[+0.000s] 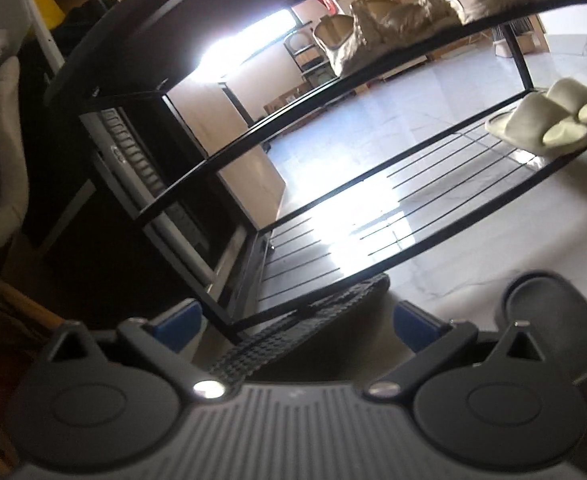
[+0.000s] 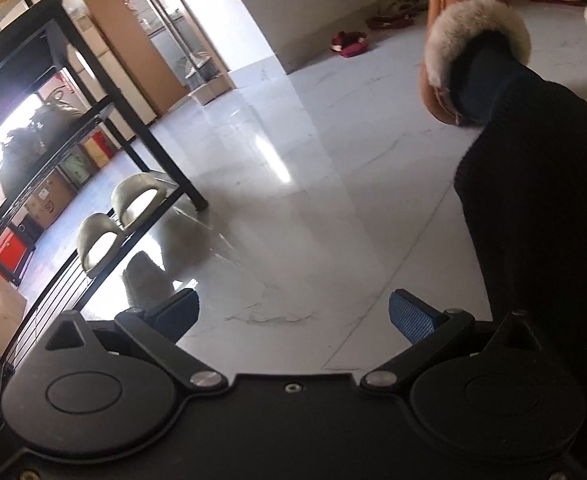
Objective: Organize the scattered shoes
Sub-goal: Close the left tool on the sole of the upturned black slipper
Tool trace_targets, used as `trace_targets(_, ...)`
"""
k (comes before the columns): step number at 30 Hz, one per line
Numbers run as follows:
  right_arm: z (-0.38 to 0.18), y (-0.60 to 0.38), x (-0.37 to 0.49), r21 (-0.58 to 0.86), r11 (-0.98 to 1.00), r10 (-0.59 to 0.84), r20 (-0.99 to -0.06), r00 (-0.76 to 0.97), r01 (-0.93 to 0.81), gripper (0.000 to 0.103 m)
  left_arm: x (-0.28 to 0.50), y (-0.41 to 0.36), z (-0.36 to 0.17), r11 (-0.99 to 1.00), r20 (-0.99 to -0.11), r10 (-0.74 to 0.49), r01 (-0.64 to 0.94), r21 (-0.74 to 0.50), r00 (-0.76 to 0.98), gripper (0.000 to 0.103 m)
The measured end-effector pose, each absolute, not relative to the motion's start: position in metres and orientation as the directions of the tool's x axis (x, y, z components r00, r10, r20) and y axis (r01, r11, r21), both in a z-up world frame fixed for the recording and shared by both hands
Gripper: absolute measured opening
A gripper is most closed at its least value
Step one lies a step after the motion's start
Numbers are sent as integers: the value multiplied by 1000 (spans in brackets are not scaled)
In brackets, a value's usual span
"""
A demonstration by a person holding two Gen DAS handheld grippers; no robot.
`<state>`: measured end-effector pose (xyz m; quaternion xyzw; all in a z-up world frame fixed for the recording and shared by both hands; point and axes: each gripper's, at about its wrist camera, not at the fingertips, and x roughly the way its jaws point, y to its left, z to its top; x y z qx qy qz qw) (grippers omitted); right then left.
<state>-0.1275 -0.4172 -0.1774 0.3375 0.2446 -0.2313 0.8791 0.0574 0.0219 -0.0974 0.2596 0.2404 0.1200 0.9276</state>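
Left wrist view is washed out by glare across the middle of the shoe rack (image 1: 373,200), and the pale things on its upper shelf (image 1: 433,12) are too blurred to name. A dark textured strip (image 1: 313,320) runs between the fingers of the left gripper (image 1: 305,316); I cannot tell what it is or whether it touches them. Those fingers stand wide apart, holding nothing. The right gripper (image 2: 301,312) is likewise spread wide over bare floor (image 2: 313,200), empty. 2 cream slippers (image 1: 549,120) sit side by side at the far end of the lower wire shelf. A person's leg (image 2: 533,180) in a brown fur-trimmed slipper (image 2: 469,40) is cut off at the right edge, and a red shoe (image 2: 349,42) lies far off on the floor.
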Motion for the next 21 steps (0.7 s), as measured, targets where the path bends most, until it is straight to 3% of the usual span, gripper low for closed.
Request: trace_targets(21, -175, -415, -134, 413, 665, -303, -613, 730, 622, 103, 65, 43, -120, 796, -366, 295, -15, 605, 883, 102)
